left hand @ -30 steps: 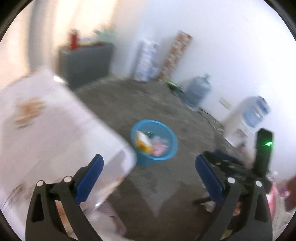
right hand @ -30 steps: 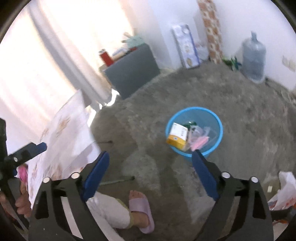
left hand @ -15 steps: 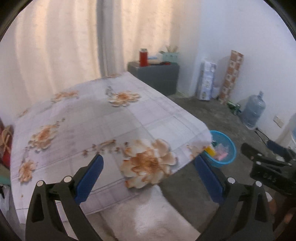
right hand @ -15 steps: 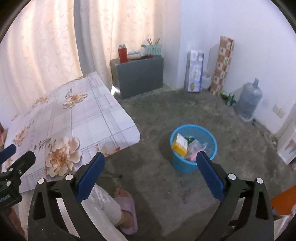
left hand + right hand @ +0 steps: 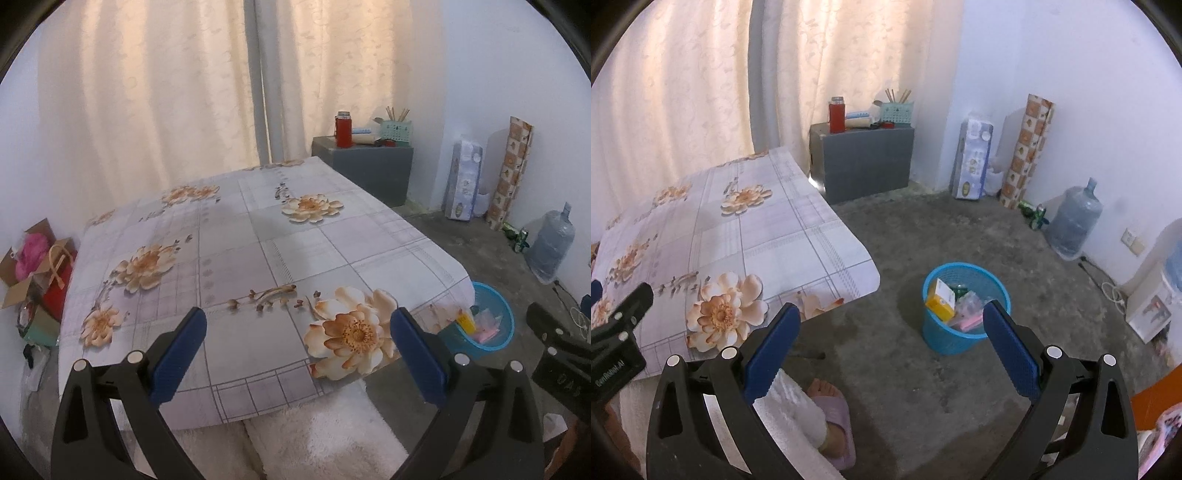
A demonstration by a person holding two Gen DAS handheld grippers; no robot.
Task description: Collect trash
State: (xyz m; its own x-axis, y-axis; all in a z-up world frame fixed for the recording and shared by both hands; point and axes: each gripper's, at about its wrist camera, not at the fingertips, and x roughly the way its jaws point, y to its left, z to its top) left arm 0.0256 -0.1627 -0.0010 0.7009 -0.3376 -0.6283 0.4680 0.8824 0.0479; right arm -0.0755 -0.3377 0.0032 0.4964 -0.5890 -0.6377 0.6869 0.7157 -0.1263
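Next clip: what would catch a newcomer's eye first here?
The flowered tablecloth fills the left wrist view, with nothing lying on it. On the floor right of the table, the blue bin already holds a yellow carton and wrappers. Both the left gripper and the right gripper are open and empty.

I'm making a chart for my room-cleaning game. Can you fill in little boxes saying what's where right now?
table: flowered cloth, no trash seen on top
bin: blue basket on the floor beside the table
in the bin: yellow box, pink wrappers
left gripper: jaws open, nothing between them
right gripper: jaws open, nothing between them
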